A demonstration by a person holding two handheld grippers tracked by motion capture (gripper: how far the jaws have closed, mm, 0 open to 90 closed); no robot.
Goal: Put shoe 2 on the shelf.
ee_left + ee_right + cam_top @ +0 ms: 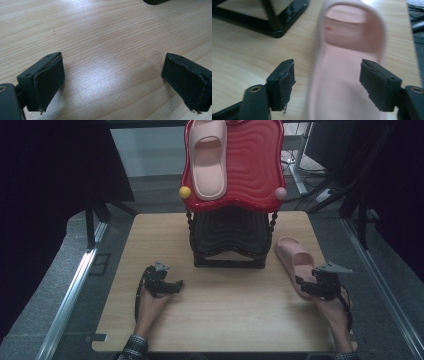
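Slipper [295, 256] on the table [225, 320] at my right, pale pink, lying flat just beside the foot of the rack [230, 237], toe end pointing away from me. That's the high view: my right gripper [306, 285] sits at the slipper's heel end, my left gripper [172, 286] rests well apart on bare wood at the other side. A second pink slipper [207, 157] lies up on the rack's red top shelf [255, 165], beside a yellow knob [185, 192]; a pink knob [281, 193] marks the other corner. No lettering I can make out anywhere.

Left gripper view now: my two black pads [48, 85] stand wide apart over plain wood grain, nothing between them, nothing touched.

Right gripper view: the slipper [347, 75] runs up between my jaws, smooth and matte, one broad strap arching over the toe end, a small dark red spot on the footbed under the strap. No brand or writing readable; the picture is a bit blurred. My pads [284, 82] are apart, one on each side of the heel part, not pressing on it. The rack's black base [279, 22] shows at upper left.
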